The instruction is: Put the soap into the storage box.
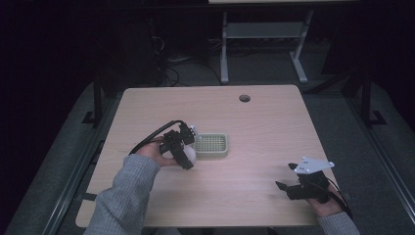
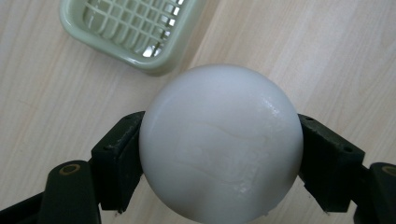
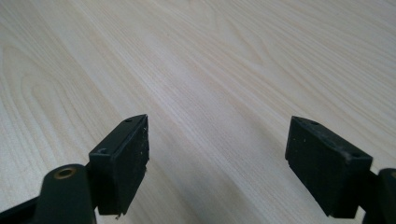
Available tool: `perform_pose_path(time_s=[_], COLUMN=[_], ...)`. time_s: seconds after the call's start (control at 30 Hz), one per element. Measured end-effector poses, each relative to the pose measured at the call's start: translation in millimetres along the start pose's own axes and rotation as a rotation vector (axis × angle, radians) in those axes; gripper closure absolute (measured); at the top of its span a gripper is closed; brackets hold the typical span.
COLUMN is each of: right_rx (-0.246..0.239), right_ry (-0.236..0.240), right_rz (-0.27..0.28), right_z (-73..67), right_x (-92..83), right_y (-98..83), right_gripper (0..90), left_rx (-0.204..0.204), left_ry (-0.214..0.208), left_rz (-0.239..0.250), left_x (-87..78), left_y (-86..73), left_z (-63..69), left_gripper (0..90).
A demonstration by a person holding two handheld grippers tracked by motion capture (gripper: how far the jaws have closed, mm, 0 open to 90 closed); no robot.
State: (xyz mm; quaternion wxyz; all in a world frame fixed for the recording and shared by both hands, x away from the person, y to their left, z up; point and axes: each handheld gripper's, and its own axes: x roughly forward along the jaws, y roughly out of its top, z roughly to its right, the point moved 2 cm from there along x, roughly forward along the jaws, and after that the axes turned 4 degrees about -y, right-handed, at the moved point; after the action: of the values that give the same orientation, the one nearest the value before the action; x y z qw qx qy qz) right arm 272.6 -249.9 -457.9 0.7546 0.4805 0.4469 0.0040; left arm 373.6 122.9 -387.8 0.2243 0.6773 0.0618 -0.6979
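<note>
From the high view, one white ball [image 1: 189,155] sits in the left gripper [image 1: 185,149] just beside the single pale green slotted tray [image 1: 212,145], while the right gripper [image 1: 288,187] rests well apart near the table's [image 1: 254,127] right edge. The left gripper view shows both jaws pressed against the ball's [image 2: 220,142] sides, the tray [image 2: 133,30] lying just beyond. In the right gripper view the jaws stand wide apart over bare wood, holding nothing.

left tongs [image 2: 219,154] clamped, loaded | right tongs [image 3: 217,163] spread, low
</note>
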Motion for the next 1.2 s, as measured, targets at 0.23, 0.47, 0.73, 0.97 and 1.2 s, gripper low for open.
perform_pose_path(time_s=[0.23, 0.47, 0.73, 0.97, 1.2], right_rx=[0.004, -0.001, -0.002, 0.002, 0.012], right_ry=[0.001, -0.003, -0.003, -0.002, -0.006], right_rz=[-0.003, -0.001, 0.002, 0.002, 0.004], right_z=[0.6, 0.0, 0.0, 0.0, 1.8], right_x=[-0.5, -0.5, -1.2, -1.3, -2.5], right_y=[-0.2, 0.3, 0.4, 0.6, -0.2], right_gripper=[21.0, 21.1, 21.1, 21.0, 21.0], left_rx=[0.011, 0.024, 0.022, 0.012, -0.002], left_ry=[-0.001, -0.002, -0.006, -0.002, -0.006], left_rz=[-0.014, -0.026, -0.033, -0.046, -0.035], left_x=[0.4, 2.4, 3.9, 6.3, 9.7], left_y=[13.5, 27.4, 37.1, 43.3, 51.2], left_z=[-3.0, -5.7, -10.1, -18.2, -24.5], left_gripper=[23.3, 23.3, 23.3, 23.3, 23.3])
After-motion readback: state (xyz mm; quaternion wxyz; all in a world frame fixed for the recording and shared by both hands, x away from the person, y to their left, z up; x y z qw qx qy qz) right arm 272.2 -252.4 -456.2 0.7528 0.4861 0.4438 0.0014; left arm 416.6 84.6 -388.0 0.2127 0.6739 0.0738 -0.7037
